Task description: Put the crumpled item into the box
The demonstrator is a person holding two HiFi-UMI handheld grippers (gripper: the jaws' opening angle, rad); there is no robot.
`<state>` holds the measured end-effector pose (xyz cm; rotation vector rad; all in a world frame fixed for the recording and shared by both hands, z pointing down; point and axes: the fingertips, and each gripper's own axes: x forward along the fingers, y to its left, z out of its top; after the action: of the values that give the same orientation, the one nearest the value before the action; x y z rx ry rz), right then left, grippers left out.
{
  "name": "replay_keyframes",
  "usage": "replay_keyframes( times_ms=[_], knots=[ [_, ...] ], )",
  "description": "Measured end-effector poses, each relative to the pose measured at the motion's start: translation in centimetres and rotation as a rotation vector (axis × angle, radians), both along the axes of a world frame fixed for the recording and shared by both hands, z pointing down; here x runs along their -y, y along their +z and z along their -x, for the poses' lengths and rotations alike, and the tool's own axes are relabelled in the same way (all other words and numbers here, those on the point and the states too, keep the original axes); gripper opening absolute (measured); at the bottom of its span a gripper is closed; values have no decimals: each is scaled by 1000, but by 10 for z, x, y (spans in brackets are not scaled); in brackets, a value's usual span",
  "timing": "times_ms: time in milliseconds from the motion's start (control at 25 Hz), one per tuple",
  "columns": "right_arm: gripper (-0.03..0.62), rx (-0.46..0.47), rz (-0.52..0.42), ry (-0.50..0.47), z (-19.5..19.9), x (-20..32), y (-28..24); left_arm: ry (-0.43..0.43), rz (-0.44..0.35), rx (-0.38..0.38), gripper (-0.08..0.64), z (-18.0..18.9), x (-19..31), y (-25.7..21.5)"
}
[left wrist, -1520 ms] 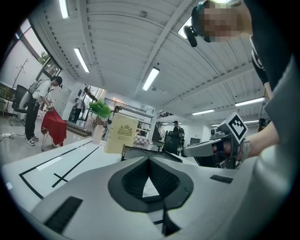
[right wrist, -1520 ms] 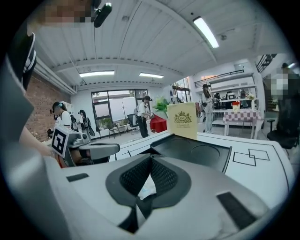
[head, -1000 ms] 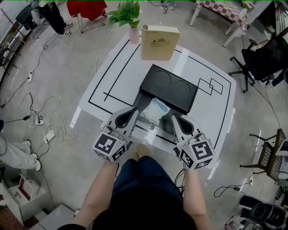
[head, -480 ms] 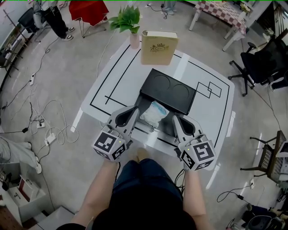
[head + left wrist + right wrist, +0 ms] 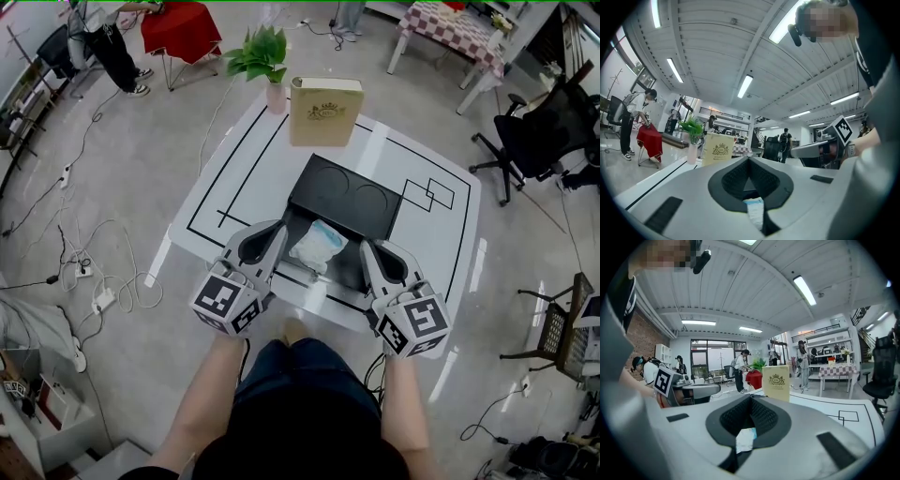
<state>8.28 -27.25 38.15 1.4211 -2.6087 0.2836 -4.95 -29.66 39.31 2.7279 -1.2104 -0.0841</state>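
Note:
The crumpled white and pale-blue item (image 5: 319,244) hangs between my two grippers, over the near, open part of the black box (image 5: 343,194) on the white table. My left gripper (image 5: 279,232) is shut on the item's left edge. A strip of it (image 5: 753,212) shows pinched in the closed jaws of that gripper (image 5: 750,161) in the left gripper view. My right gripper (image 5: 366,251) is shut on the item's right edge. A scrap of the item (image 5: 745,439) sticks out of the closed jaws of that gripper (image 5: 750,401) in the right gripper view.
A tan upright book-like box (image 5: 324,111) and a potted plant (image 5: 261,52) stand at the far edge of the white table (image 5: 244,159), which bears black line markings. Office chairs (image 5: 534,131), floor cables (image 5: 84,262) and people stand around.
Both grippers have risen a little together, carrying the crumpled item between them above the box. Their grip has not changed.

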Motion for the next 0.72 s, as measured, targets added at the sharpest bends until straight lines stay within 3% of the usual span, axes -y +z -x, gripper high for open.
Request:
replay_keyframes(
  times_ms=[720],
  knots=[
    [5,20,-58,8,-2,0,-27,10,-21,-17,0,2,-1,-23]
  ],
)
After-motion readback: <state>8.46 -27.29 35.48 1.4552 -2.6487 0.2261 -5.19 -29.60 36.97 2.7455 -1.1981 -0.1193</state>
